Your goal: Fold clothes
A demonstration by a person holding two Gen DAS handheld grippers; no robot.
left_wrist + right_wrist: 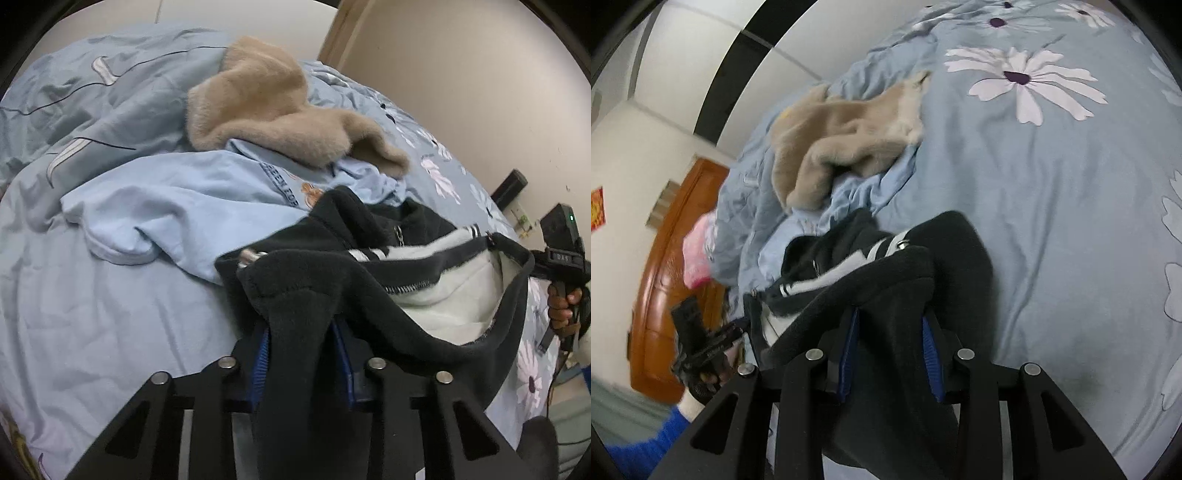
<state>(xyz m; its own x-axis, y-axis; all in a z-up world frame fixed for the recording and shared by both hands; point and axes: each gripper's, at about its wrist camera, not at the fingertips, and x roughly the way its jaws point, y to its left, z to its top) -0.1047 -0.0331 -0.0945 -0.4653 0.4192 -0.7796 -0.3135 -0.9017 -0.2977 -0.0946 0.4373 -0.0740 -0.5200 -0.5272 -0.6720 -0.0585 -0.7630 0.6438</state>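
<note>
A black fleece jacket (369,280) with a white lining and a zipper hangs stretched between both grippers above the bed. My left gripper (301,354) is shut on one edge of it. My right gripper (890,350) is shut on the other edge of the jacket (897,280). The right gripper also shows at the right of the left wrist view (561,258), and the left one at the lower left of the right wrist view (701,343). A light blue shirt (177,214) and a tan fuzzy garment (266,99) lie crumpled on the bed beyond.
The bed has a pale blue floral cover (1052,184). A pink item (696,254) lies at the bed's far side near a wooden door (665,280). A beige wall (461,74) stands to the right in the left wrist view.
</note>
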